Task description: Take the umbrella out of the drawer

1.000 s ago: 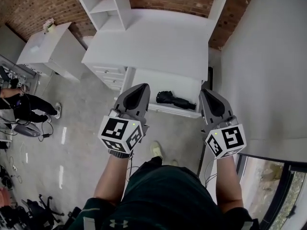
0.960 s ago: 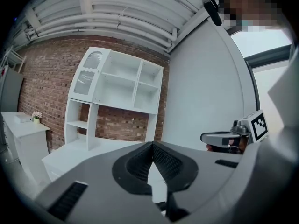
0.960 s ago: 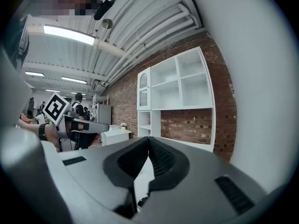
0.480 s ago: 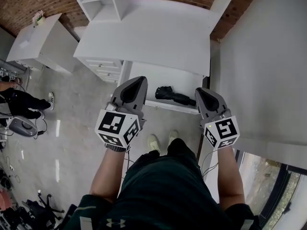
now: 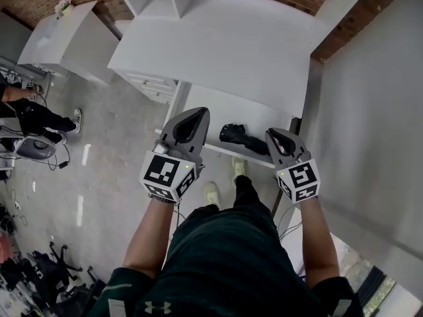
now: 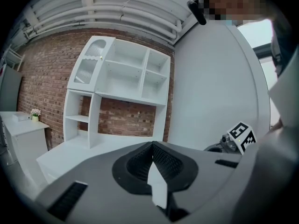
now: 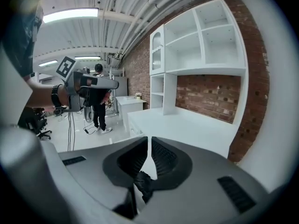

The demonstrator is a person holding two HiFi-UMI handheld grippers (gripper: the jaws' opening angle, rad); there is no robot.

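The drawer of the white desk is already pulled out, in the middle of the head view, so the opening step is judged as done; the umbrella, black and folded, is still lying inside, at the lower right of the drawer bottom, close to the front edge; it is not lifted and not gripped by anything. The left gripper is held over the left part of the drawer, apart from the umbrella; in the left gripper view its jaws are seen pressed together at the tips, with nothing between them; only a white surface is shown through the gap behind the pads. The right gripper is held just beside the right end of the umbrella; in the right gripper view its jaws are closed too, with only a very thin slit between the pads; a dark shape is seen through the opening lower down, and it is judged to be the umbrella lying beyond, not something clamped. Whether the umbrella is touched by this gripper cannot be told. So the main part of the task is left: the jaws must be opened, the umbrella must be gripped, and it must be raised out over the drawer edge.
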